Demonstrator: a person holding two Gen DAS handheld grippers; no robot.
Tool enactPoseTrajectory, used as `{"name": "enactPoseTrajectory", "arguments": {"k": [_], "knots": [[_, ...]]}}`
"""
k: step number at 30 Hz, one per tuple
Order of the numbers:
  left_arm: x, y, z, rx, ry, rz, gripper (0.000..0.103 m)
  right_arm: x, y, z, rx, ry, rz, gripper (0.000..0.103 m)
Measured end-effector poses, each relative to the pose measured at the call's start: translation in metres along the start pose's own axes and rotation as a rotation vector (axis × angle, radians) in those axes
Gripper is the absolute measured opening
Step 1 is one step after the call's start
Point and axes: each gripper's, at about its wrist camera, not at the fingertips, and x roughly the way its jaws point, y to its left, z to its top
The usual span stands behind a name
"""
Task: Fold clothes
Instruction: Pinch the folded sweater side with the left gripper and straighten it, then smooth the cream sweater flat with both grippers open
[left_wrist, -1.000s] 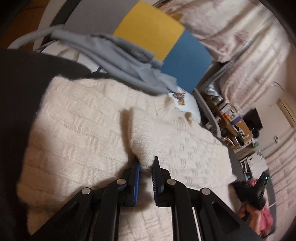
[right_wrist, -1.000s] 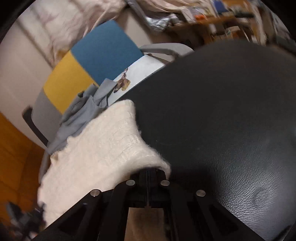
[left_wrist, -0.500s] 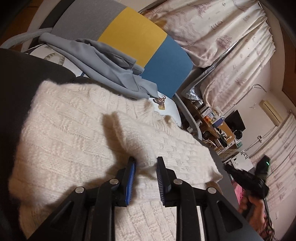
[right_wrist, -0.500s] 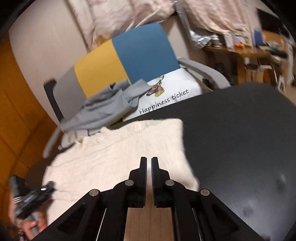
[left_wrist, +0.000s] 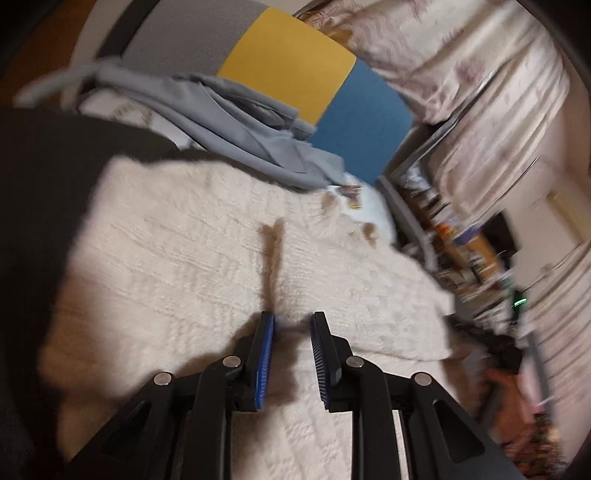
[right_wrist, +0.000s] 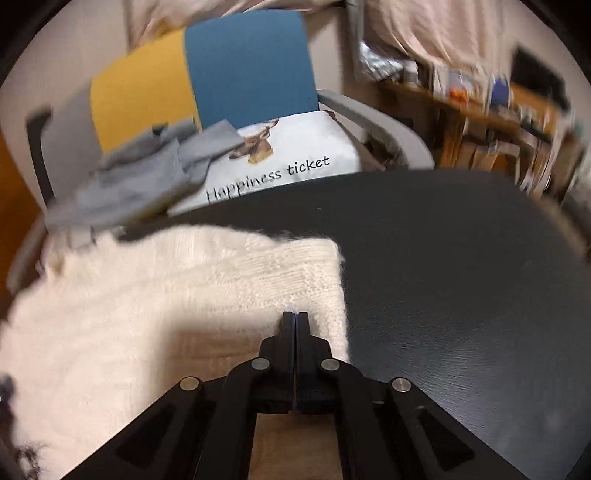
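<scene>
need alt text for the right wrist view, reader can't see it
The right gripper, jaws together and holding nothing, hovers over the right edge of a cream knit sweater lying flat on a black table. Behind stands a chair with a yellow and blue back, holding a crumpled grey garment and a white cushion printed "Happiness ticket".

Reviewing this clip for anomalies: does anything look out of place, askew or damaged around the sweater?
Nothing looks damaged or spilled. The cream sweater lies flat on the black table. The grey garment lies crumpled on the chair behind, its edge overlapping the sweater's far side.
</scene>
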Motion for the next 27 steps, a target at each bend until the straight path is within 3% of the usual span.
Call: {"name": "enactPoseTrajectory", "arguments": {"k": [3, 7, 12, 16, 18, 21, 23, 25, 27], "knots": [[-0.012, -0.019, -0.003, 0.072, -0.05, 0.04, 0.02, -0.033, 0.03, -0.008, -0.033, -0.07, 0.137, 0.01], [-0.003, -0.045, 0.0, 0.166, -0.049, 0.036, 0.02, -0.035, 0.07, -0.025, -0.125, -0.04, 0.224, 0.01], [0.036, -0.049, -0.002, 0.252, 0.082, 0.139, 0.02, -0.018, 0.078, -0.039, -0.132, 0.004, 0.186, 0.01], [0.03, -0.044, -0.002, 0.242, 0.08, 0.104, 0.02, -0.013, 0.075, -0.042, -0.107, -0.015, 0.163, 0.009], [0.021, -0.046, -0.005, 0.264, 0.082, 0.125, 0.02, -0.011, 0.081, -0.039, -0.136, -0.024, 0.128, 0.01], [0.004, -0.06, -0.018, 0.332, 0.093, 0.231, 0.02, -0.025, 0.083, -0.038, -0.142, -0.029, 0.108, 0.018], [-0.017, -0.06, -0.031, 0.346, 0.089, 0.256, 0.02, -0.049, 0.083, -0.047, -0.115, -0.049, 0.156, 0.044], [-0.035, -0.055, -0.045, 0.331, 0.089, 0.261, 0.02, -0.068, 0.089, -0.062, -0.13, -0.041, 0.217, 0.049], [-0.047, -0.051, -0.057, 0.333, 0.089, 0.296, 0.02, -0.08, 0.098, -0.081, -0.192, -0.024, 0.221, 0.048]]}}
